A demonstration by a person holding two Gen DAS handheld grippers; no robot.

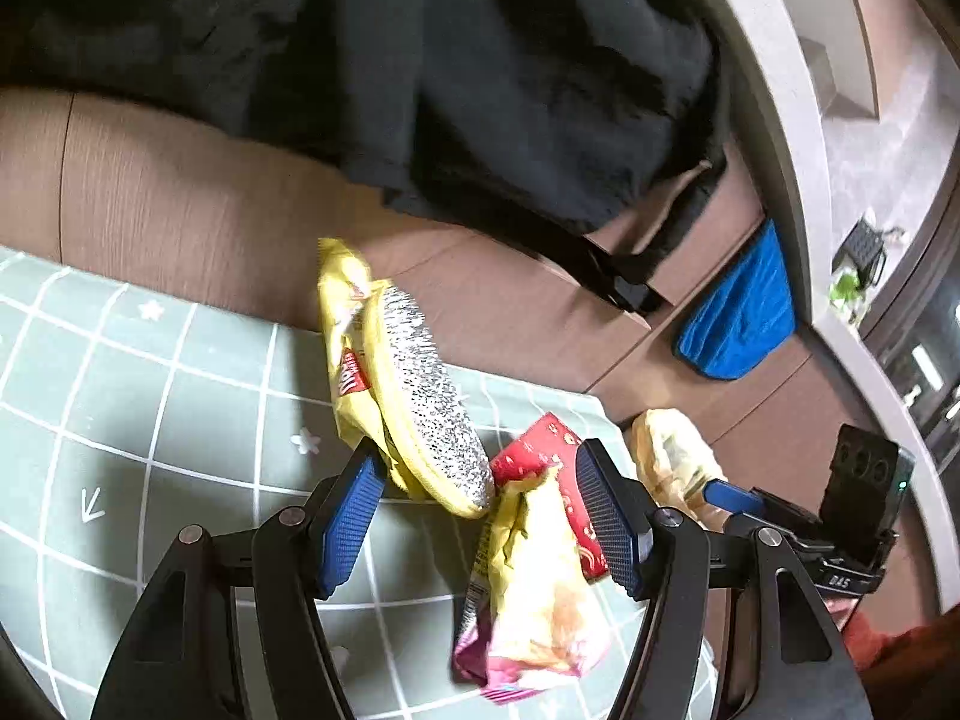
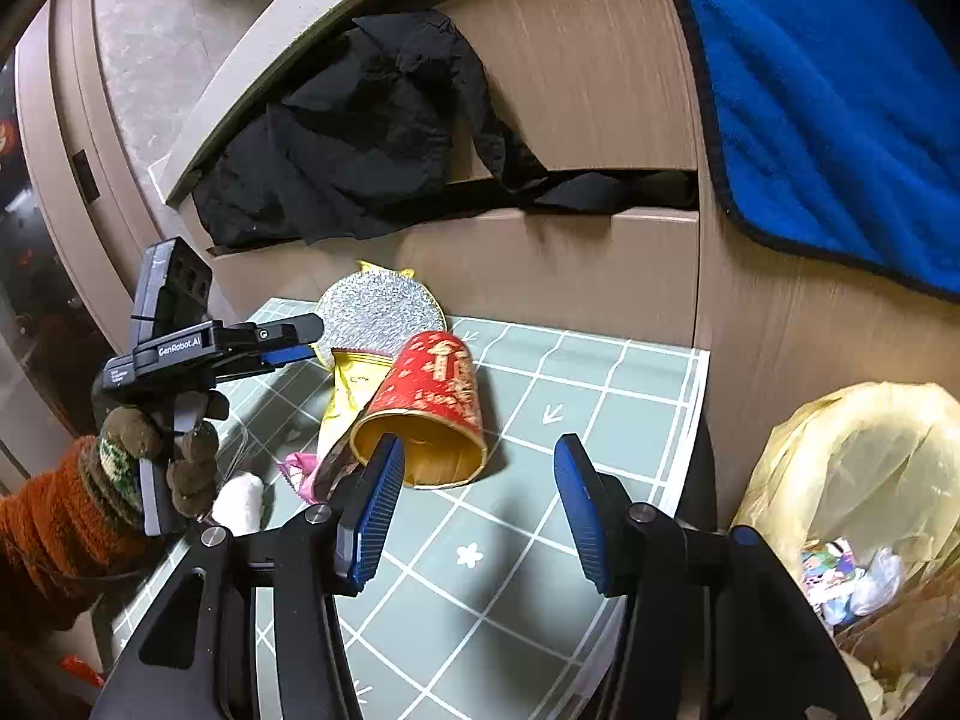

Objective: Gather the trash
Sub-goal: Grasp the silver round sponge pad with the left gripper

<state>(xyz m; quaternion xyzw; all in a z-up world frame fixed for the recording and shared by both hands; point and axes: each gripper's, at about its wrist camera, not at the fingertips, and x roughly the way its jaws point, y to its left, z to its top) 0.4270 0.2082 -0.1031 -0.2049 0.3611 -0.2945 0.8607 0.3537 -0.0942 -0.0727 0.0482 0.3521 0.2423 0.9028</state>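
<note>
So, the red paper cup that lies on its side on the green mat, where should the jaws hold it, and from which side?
Probably grip the red cup at its rim, one pad inside the gold mouth and one on the outer wall. The mouth faces the right gripper, whose open jaws are already beside it, so come straight in from there. Squeezing across the thin paper body would likely crush it.

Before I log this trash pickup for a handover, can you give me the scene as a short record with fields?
surface: green grid mat
trash on mat: red paper cup on its side, open end toward the right wrist camera; yellow foil-lined wrapper; pink and yellow snack bag
bin: yellow-lined trash bag beside the mat, some rubbish inside
left gripper: open, over the wrappers, gripping nothing
right gripper: open, empty, facing the cup
background: black garment, blue towel
</note>
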